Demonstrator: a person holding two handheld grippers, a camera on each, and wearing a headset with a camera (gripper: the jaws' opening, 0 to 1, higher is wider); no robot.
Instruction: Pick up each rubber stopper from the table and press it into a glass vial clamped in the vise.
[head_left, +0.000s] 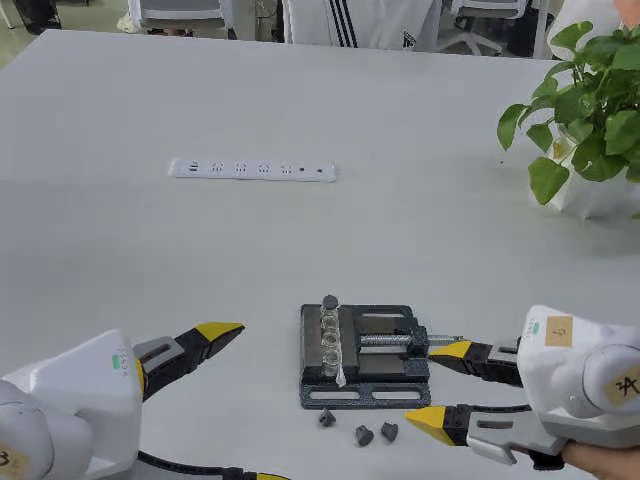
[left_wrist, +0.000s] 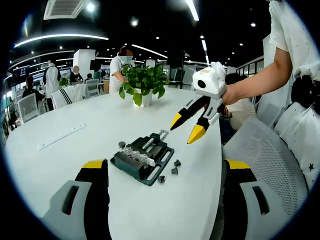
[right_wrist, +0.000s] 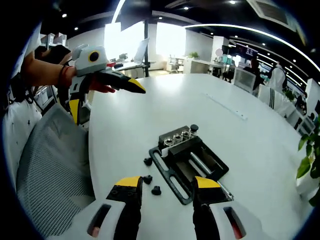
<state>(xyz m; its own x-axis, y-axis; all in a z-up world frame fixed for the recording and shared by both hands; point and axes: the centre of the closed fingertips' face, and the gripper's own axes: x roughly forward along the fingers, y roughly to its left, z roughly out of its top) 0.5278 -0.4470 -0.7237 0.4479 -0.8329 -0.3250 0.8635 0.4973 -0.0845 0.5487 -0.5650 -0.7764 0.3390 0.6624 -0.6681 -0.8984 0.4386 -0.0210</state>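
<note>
Both my grippers hang over the table with their jaws apart and empty.

My left gripper (head_left: 240, 403) is closest to me on the left, its yellow-tipped black jaws spread wide. My right gripper (head_left: 438, 385) is just to the right of the vise, its jaws also parted and closed on nothing. Between the two, three small dark grey rubber stoppers (head_left: 364, 435) lie loose on the pale grey table (head_left: 120, 260), just in front of the dark metal bench vise (head_left: 375, 355). The vise clamps a row of clear glass vials (head_left: 330, 345), standing upright. One more dark stopper (head_left: 330, 302) sits at the far end of that row; I cannot tell whether it is pressed home. Well beyond, a white power strip (head_left: 252, 169) lies flat. A leafy green plant (head_left: 590, 110) stands at the far right.
</note>
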